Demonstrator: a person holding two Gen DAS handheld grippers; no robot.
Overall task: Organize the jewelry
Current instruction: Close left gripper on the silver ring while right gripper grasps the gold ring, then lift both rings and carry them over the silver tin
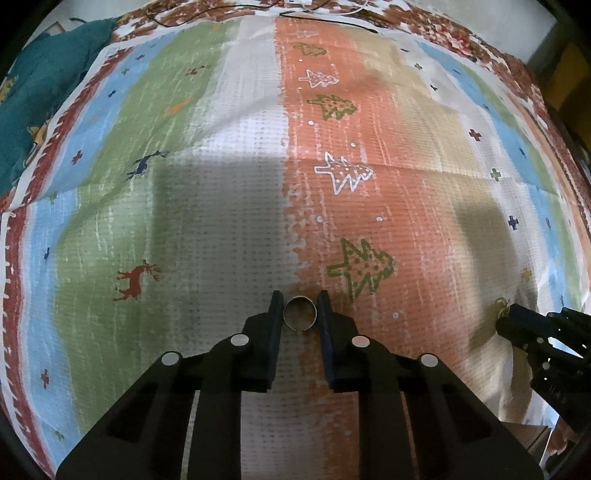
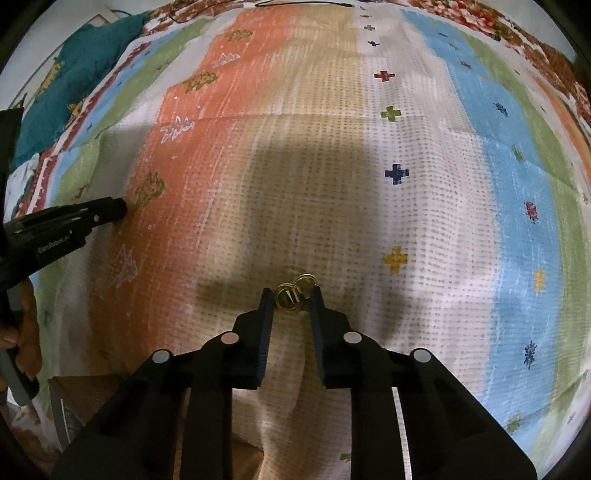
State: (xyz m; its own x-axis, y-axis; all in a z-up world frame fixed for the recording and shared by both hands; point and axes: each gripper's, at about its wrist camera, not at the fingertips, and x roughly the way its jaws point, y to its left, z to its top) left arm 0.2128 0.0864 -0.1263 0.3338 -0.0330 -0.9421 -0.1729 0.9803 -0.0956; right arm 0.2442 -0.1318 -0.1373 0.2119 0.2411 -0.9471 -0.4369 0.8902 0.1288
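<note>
A silver band ring (image 1: 300, 299) lies on the striped, patterned cloth (image 1: 229, 206), right between the fingertips of my left gripper (image 1: 300, 308). Both pads touch its sides, so the gripper is shut on it. In the right wrist view, a small cluster of linked gold rings (image 2: 289, 300) sits on the cloth's white stripe (image 2: 369, 221). My right gripper (image 2: 291, 299) is shut on this cluster, and one loop (image 2: 306, 279) sticks out past the tips. Each gripper also shows at the edge of the other's view: the right gripper (image 1: 517, 321) and the left gripper (image 2: 110, 208).
A teal cloth (image 1: 44, 85) is bunched at the far left corner. A thin black cord (image 1: 325, 18) lies along the far edge. A person's hand (image 2: 22, 332) holds the left gripper's handle. The cloth's near edge hangs over a brown surface (image 2: 92, 391) at the lower left.
</note>
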